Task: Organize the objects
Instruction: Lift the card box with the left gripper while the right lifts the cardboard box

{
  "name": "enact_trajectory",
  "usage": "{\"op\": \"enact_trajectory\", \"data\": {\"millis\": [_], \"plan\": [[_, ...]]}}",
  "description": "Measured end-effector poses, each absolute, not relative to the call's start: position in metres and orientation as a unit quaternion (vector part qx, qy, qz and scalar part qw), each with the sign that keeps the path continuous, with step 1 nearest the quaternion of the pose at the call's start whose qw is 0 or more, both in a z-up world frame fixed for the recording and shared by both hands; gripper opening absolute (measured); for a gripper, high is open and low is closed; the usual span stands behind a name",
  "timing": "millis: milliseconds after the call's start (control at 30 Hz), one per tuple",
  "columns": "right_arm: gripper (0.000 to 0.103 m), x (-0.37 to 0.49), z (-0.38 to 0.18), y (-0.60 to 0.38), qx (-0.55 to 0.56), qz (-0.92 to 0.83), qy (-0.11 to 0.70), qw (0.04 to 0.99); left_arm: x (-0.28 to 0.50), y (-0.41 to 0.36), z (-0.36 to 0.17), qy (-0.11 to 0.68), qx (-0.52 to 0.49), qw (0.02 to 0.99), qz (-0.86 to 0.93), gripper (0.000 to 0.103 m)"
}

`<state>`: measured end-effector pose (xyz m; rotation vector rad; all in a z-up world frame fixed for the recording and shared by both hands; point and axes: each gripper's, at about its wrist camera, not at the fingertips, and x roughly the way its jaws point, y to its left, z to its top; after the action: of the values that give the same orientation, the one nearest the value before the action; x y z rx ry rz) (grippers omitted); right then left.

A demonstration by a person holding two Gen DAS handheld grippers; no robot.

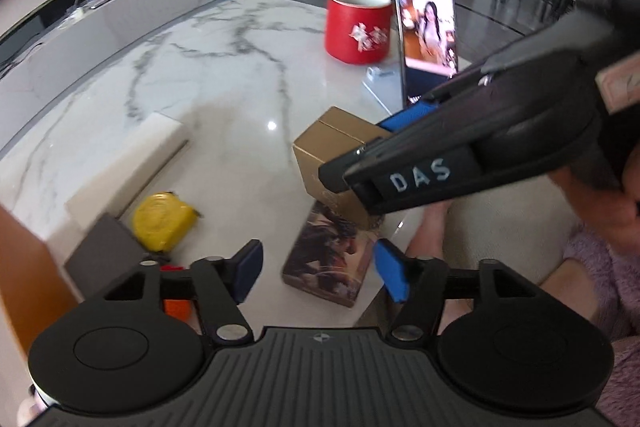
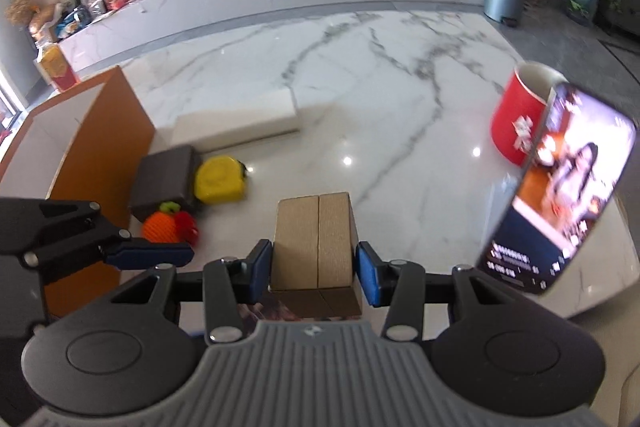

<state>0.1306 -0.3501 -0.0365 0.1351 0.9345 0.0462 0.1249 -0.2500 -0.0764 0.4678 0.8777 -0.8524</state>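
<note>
My right gripper (image 2: 313, 269) is shut on a golden-brown cardboard box (image 2: 316, 243), one blue pad on each side. The left wrist view shows this box (image 1: 332, 147) over the far end of a flat box with a dark picture (image 1: 332, 259) at the table's near edge; whether they touch is unclear. My left gripper (image 1: 320, 273) hangs open above the picture box with nothing between its fingers. A yellow tape measure (image 1: 164, 221) lies to the left. Beside it are a dark grey box (image 2: 166, 179) and an orange knitted toy (image 2: 162, 227).
A red mug (image 1: 356, 25) and a lit phone on a stand (image 1: 428, 35) stand at the right of the marble table (image 1: 200, 59). A long white box (image 2: 240, 125) lies mid-left. An orange-walled open box (image 2: 100, 147) stands at the far left. A person's sleeve (image 1: 592, 267) is lower right.
</note>
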Motion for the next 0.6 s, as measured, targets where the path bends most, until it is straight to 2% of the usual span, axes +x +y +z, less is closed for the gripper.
{"op": "enact_trajectory", "data": {"millis": [233, 467, 600], "plan": [[0.048, 0.130, -0.041, -0.359, 0.037, 0.001, 0.444, 0.895, 0.134, -0.272, -0.101, 0.422, 0.245, 0.773, -0.404, 0.085], [0.048, 0.134, -0.045, -0.358, 0.019, 0.007, 0.436, 0.900, 0.142, -0.285, -0.118, 0.445, 0.252, 0.756, -0.409, 0.084], [0.048, 0.135, -0.046, -0.359, 0.020, 0.008, 0.433, 0.901, 0.147, -0.284, -0.122, 0.457, 0.235, 0.756, -0.404, 0.078]]}}
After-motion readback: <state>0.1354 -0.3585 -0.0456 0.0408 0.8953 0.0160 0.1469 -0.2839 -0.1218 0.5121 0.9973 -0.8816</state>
